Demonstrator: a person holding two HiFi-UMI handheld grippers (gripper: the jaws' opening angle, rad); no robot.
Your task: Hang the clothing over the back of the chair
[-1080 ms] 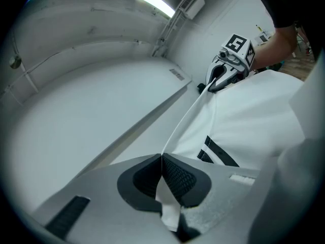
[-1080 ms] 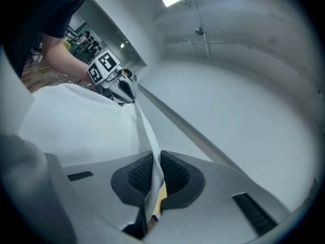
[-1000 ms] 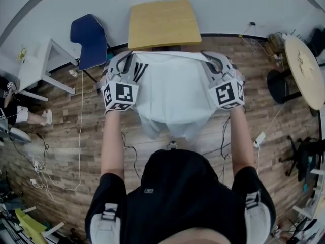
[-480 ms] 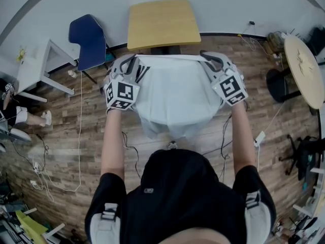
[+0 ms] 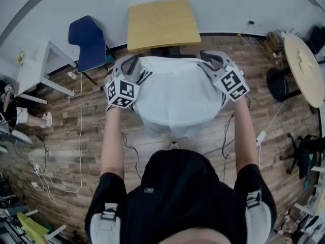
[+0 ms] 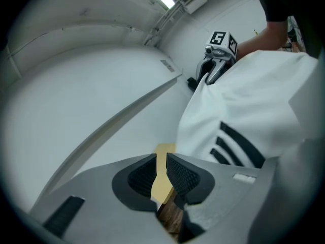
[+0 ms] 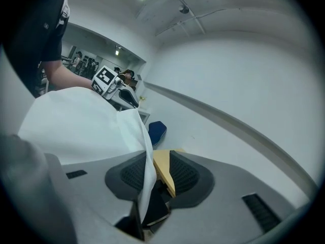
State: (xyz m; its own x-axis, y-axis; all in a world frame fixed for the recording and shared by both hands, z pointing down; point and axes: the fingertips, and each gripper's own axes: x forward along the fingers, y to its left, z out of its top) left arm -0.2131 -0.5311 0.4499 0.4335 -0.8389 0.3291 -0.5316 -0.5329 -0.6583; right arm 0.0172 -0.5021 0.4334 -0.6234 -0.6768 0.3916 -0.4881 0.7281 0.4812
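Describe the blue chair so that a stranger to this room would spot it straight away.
At the foot of the white wall in the head view, the blue chair stands between a white table on the left and a light wooden top on the right. Alone among them, it is dark blue.
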